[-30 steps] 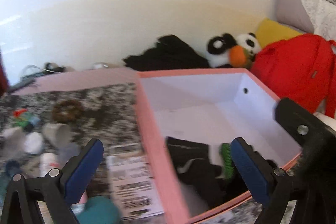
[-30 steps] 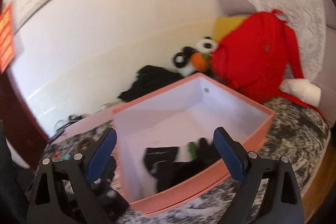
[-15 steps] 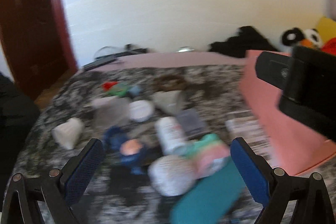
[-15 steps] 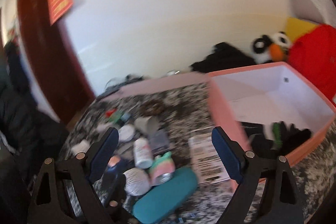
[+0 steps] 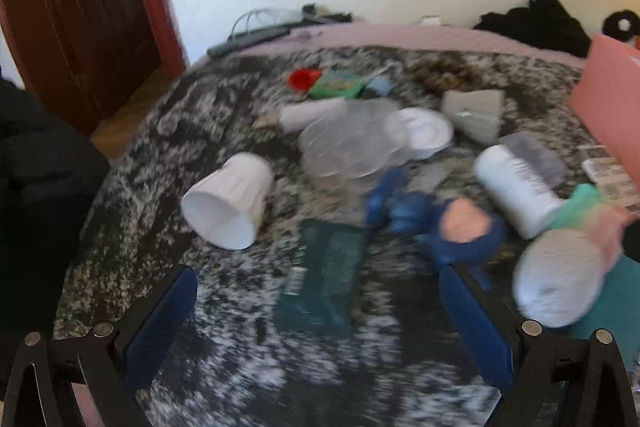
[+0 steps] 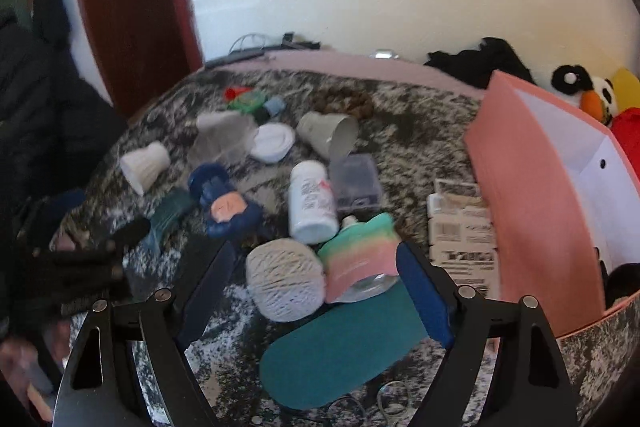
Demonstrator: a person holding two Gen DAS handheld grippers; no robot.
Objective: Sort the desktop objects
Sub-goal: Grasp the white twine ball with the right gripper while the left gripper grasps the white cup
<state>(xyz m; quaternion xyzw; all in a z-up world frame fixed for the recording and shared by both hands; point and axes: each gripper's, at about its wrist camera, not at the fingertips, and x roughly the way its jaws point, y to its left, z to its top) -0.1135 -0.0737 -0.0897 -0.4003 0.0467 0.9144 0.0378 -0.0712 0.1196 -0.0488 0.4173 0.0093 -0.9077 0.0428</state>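
Both my grippers have swung from the pink cardboard box [image 6: 532, 195] at the surface's right edge to the clutter mid-surface, left gripper [image 5: 316, 323] and right gripper [image 6: 316, 291] open and empty, so blur risks nudging the white twine ball [image 6: 284, 285] away.

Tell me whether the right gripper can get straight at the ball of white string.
Probably yes. The right gripper is open, with the ball of white string just ahead between its fingers; the pastel pouch touching it may get nudged.
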